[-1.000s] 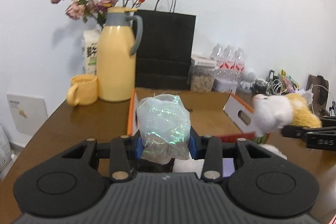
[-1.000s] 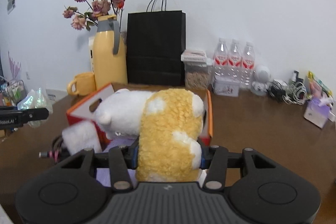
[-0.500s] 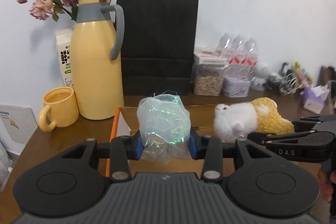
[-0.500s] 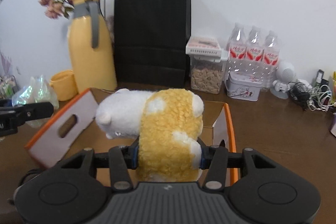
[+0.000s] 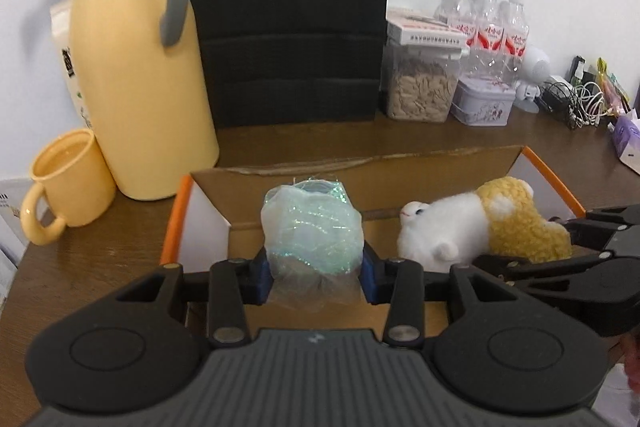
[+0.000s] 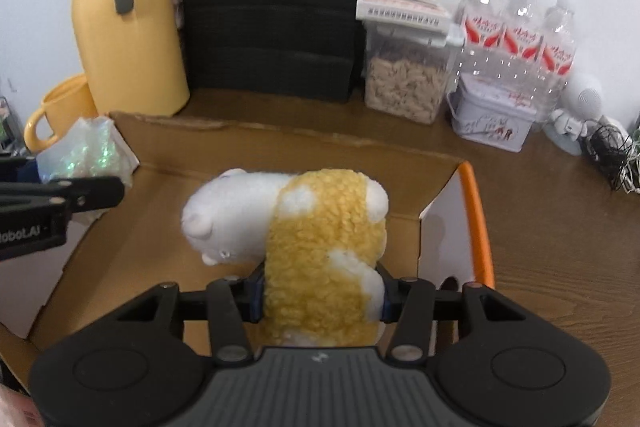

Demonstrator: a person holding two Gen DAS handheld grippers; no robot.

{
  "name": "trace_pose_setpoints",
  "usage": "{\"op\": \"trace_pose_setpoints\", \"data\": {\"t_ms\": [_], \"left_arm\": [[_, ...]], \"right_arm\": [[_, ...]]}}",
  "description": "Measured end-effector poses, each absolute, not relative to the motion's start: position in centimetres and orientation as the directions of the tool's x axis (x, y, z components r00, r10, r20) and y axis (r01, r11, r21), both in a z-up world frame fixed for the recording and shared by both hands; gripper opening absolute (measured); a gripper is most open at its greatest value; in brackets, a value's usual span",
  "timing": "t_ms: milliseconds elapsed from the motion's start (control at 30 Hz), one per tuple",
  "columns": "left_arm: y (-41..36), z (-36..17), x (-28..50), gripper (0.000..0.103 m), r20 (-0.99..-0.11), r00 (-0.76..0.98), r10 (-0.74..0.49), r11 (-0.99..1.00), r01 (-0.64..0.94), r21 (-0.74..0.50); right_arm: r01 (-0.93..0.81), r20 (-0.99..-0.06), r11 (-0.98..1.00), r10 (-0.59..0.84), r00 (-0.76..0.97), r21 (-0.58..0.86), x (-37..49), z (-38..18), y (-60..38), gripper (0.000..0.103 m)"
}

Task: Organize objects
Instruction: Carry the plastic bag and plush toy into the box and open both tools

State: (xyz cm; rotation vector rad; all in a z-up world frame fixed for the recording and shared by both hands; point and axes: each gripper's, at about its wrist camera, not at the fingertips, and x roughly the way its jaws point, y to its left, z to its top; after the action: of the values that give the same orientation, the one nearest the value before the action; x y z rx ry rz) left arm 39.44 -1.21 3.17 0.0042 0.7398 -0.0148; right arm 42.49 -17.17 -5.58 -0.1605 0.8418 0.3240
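An open cardboard box (image 5: 173, 223) with orange edges lies on the brown table. My left gripper (image 5: 314, 269) hangs over its left part, its blue pads on a crinkly iridescent plastic bag (image 5: 312, 227); the jaws are opening, with the bag still between them. My right gripper (image 6: 322, 293) is shut on a yellow and white plush toy (image 6: 320, 227) over the box (image 6: 476, 211) interior. In the left wrist view the plush toy (image 5: 480, 231) shows to the right of the bag. In the right wrist view the bag (image 6: 86, 155) shows at the far left.
Behind the box stand a yellow thermos jug (image 5: 140, 75), a yellow mug (image 5: 68, 183), a black paper bag (image 5: 292, 19), a clear food container (image 6: 404, 67), three water bottles (image 6: 520, 31) and a tin (image 6: 492, 123). Tangled cables (image 6: 612, 147) lie at the far right.
Both grippers have moved forward and down, carrying the bag and the plush toy over the open box. The jug, black bag and containers now loom closer.
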Motion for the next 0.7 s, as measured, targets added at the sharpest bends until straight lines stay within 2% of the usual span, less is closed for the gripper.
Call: {"op": "trace_pose_setpoints", "data": {"t_ms": [100, 200, 233, 300, 333, 367, 533, 700], "left_arm": [[-1.3, 3.1, 39.4, 0.051, -0.683, 0.731, 0.001, 1.000, 0.011, 0.013], [-1.3, 3.2, 39.2, 0.074, -0.681, 0.733, 0.002, 1.000, 0.011, 0.014], [-1.3, 3.4, 39.0, 0.084, -0.674, 0.739, 0.001, 1.000, 0.011, 0.013], [-1.3, 3.6, 38.7, 0.089, -0.662, 0.749, 0.005, 1.000, 0.007, 0.015], [-1.3, 3.7, 38.6, 0.092, -0.659, 0.752, 0.003, 1.000, 0.008, 0.013], [-1.3, 3.8, 38.5, 0.101, -0.656, 0.754, -0.002, 1.000, 0.009, 0.007], [-1.2, 4.8, 37.4, 0.103, -0.627, 0.779, 0.002, 1.000, -0.007, -0.005], [-1.0, 6.4, 35.4, 0.103, -0.590, 0.808, 0.002, 1.000, -0.015, -0.018]], "right_arm": [[-0.337, -0.765, 0.941, 0.203, 0.611, -0.019, 42.5, -6.1, -17.0, 0.049], [-0.328, -0.765, 0.944, 0.192, 0.615, -0.026, 42.4, -5.9, -17.0, 0.051], [-0.327, -0.762, 0.945, 0.189, 0.620, -0.032, 42.1, -5.8, -16.9, 0.053], [-0.318, -0.752, 0.947, 0.181, 0.634, -0.040, 41.7, -5.4, -17.0, 0.061], [-0.312, -0.744, 0.949, 0.178, 0.644, -0.044, 41.5, -5.2, -17.0, 0.071], [-0.310, -0.737, 0.950, 0.178, 0.652, -0.045, 41.3, -5.0, -17.1, 0.077], [-0.303, -0.716, 0.952, 0.177, 0.675, -0.050, 40.1, -4.1, -17.4, 0.083], [-0.282, -0.684, 0.958, 0.176, 0.708, -0.046, 38.5, -2.7, -18.4, 0.083]]}}
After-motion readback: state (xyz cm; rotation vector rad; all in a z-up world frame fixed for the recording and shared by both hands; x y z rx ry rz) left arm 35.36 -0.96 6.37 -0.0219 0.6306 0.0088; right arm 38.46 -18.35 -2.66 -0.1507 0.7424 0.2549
